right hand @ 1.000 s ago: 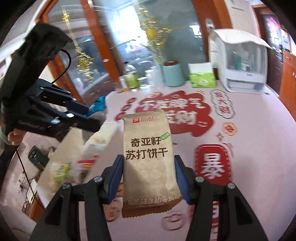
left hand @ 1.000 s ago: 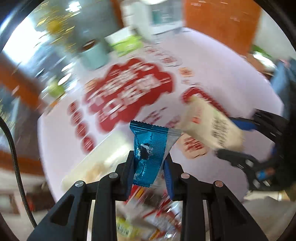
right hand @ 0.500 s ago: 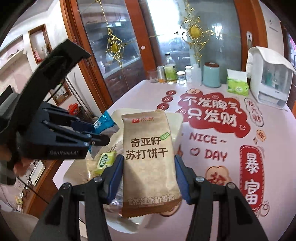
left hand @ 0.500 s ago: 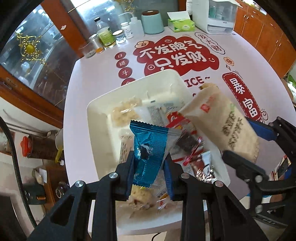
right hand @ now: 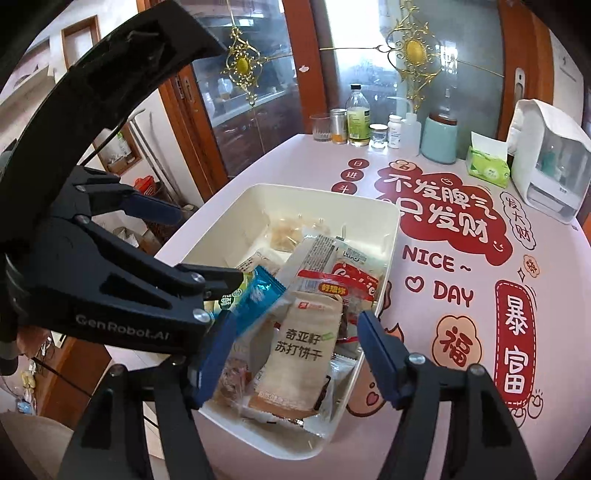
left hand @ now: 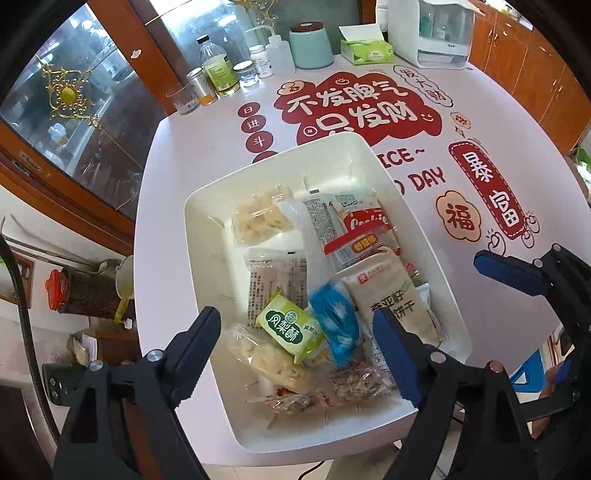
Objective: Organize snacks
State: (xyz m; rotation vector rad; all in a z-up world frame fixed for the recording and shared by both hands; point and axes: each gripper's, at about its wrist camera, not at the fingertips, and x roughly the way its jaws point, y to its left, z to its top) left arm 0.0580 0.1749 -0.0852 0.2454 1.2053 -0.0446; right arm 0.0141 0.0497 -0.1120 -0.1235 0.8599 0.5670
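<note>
A white tray [left hand: 207, 240] [right hand: 325, 192] holds several wrapped snacks. My left gripper [left hand: 297, 332] [right hand: 188, 243] hangs over its near end, jaws opening. A blue packet [left hand: 334, 325] [right hand: 258, 295], blurred, drops between them with neither pad touching it. My right gripper [right hand: 297, 347] [left hand: 528, 321] stands over the tray's right side, jaws also opening. The beige cracker packet [right hand: 299, 350] [left hand: 395, 295] lies loose on the pile below them. A green-and-white packet [left hand: 288, 328] lies beside the blue one.
Bottles and a glass [left hand: 184, 99], a teal canister [left hand: 310, 46], a green tissue box [left hand: 365, 50] and a white appliance [left hand: 428, 33] line the table's far edge. The tray sits close to the table's near-left corner; the floor and clutter lie beyond it.
Both grippers swung in over the tray, then opened. The blue packet left the left jaws and the beige packet left the right jaws; both are down in the tray.
</note>
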